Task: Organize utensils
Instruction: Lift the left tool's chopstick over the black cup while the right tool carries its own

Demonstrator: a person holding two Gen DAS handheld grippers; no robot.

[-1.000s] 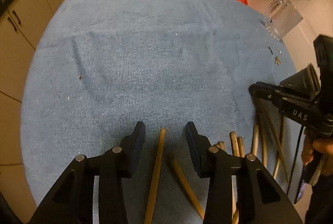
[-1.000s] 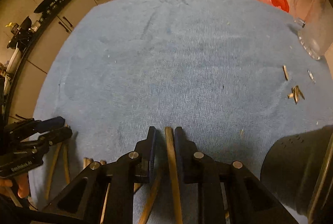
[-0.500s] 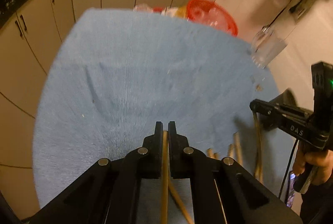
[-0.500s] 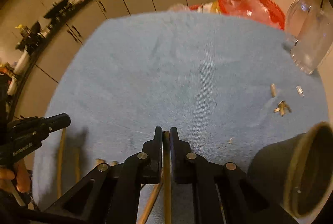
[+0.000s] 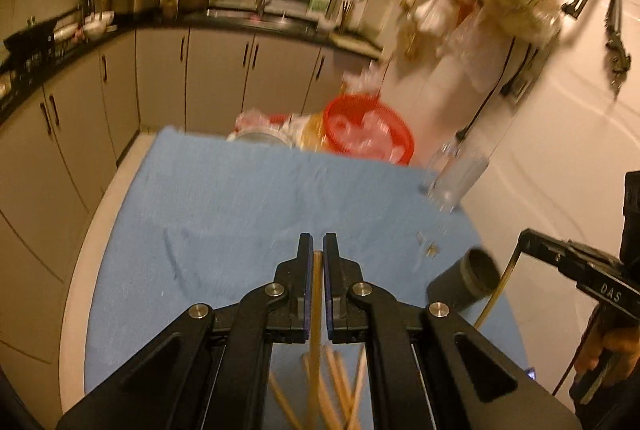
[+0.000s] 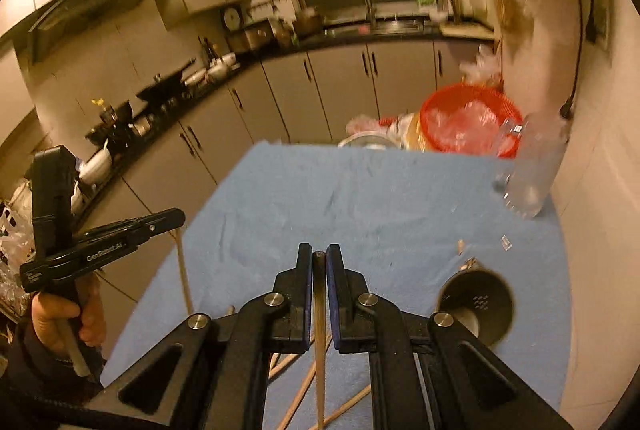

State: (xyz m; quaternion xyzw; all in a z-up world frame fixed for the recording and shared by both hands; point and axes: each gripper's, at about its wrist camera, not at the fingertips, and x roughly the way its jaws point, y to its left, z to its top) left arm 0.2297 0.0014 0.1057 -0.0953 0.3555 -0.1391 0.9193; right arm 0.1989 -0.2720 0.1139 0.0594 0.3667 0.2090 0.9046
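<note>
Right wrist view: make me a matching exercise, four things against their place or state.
Things:
1. chopstick
2. dark holder cup
3. red basket
4. loose chopsticks

States:
A. lying on the blue cloth below the tongs
B. at the table's far end
C. clamped in the right tongs
D. on the cloth, right of the tongs

Pairs: 1-C, 2-D, 3-B, 4-A

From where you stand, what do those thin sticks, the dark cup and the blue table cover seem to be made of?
Sticks: probably wood or bamboo, pale tan, matte.
Dark cup: looks like metal or plastic; dull grey sheen, holes in its base.
Blue cover: cloth, towel-like, with soft creases.
</note>
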